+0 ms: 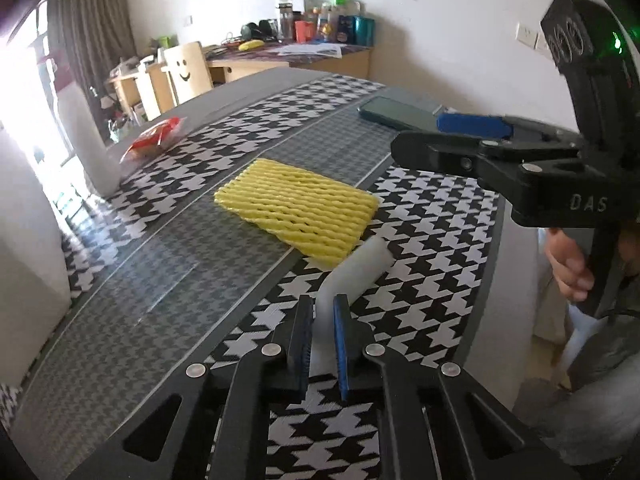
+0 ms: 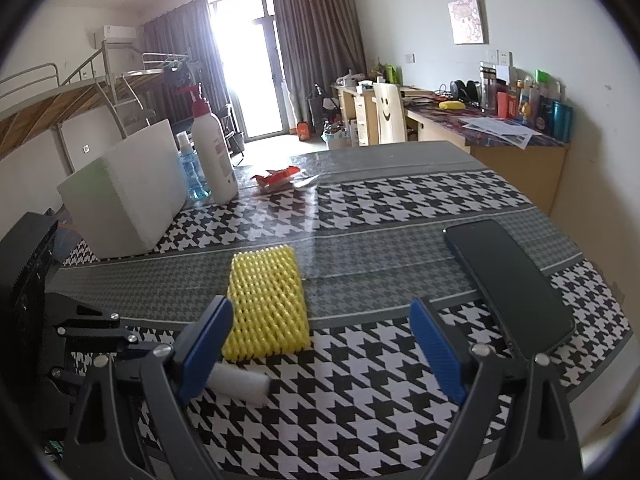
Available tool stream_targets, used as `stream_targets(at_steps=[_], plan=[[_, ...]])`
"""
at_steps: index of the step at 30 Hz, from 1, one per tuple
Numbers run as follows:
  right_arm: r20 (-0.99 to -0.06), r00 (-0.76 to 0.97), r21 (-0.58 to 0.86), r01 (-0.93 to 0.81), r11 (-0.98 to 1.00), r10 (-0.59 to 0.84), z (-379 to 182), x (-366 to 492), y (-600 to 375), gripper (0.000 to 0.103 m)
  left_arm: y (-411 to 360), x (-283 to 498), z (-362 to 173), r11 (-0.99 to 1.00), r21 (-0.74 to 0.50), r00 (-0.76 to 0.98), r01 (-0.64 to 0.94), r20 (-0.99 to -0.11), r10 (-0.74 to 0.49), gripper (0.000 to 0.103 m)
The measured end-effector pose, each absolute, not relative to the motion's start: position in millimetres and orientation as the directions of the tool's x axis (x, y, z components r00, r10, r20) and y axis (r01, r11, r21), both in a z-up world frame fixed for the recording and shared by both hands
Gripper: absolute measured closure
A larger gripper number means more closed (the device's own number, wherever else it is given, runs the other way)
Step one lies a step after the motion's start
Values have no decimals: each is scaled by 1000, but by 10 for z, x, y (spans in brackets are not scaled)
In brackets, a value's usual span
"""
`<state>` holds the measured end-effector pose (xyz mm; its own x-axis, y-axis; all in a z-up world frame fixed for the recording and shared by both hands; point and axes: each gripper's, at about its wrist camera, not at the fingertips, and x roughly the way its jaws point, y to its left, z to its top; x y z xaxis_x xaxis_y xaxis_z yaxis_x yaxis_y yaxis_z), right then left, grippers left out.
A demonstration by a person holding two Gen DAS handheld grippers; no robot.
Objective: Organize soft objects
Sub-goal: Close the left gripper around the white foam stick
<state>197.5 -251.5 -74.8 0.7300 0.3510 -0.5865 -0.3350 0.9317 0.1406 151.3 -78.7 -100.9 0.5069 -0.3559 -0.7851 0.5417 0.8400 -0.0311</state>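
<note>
Plainly, the left gripper (image 1: 323,334) is clamped on the white foam roll (image 1: 352,276) near the desk's (image 2: 380,380) front edge, touching the yellow foam net (image 1: 298,210). The soft roll may squash or slip free when lifted. The right gripper (image 2: 320,344) hangs apart. The houndstooth cloth looks glossy; the room is cluttered and backlit.

The right gripper (image 2: 320,354) hangs over the houndstooth desk (image 2: 400,200) with its blue fingers (image 2: 436,354) spread wide, nothing between them. At eleven o'clock from it lies a yellow foam net (image 2: 266,300). A white foam roll (image 2: 240,386) lies at nine o'clock, partly behind the left finger. A dark phone (image 2: 508,284) rests at two o'clock. Far off at eleven o'clock stand a white foam block (image 2: 124,196) and a white bottle (image 2: 212,152).
</note>
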Motion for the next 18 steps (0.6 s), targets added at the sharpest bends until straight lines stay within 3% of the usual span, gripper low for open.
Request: stream_targets(at_steps=[11, 18], plan=[[-583, 731, 149, -334, 931, 356, -722, 1985, -2485, 11, -360, 1415, -695, 880, -174, 588, 442, -685, -431, 92], [-590, 721, 144, -351, 925, 365, -732, 2010, -2372, 11, -228, 1570, -807, 956, -131, 652, 261, -707, -275, 91]])
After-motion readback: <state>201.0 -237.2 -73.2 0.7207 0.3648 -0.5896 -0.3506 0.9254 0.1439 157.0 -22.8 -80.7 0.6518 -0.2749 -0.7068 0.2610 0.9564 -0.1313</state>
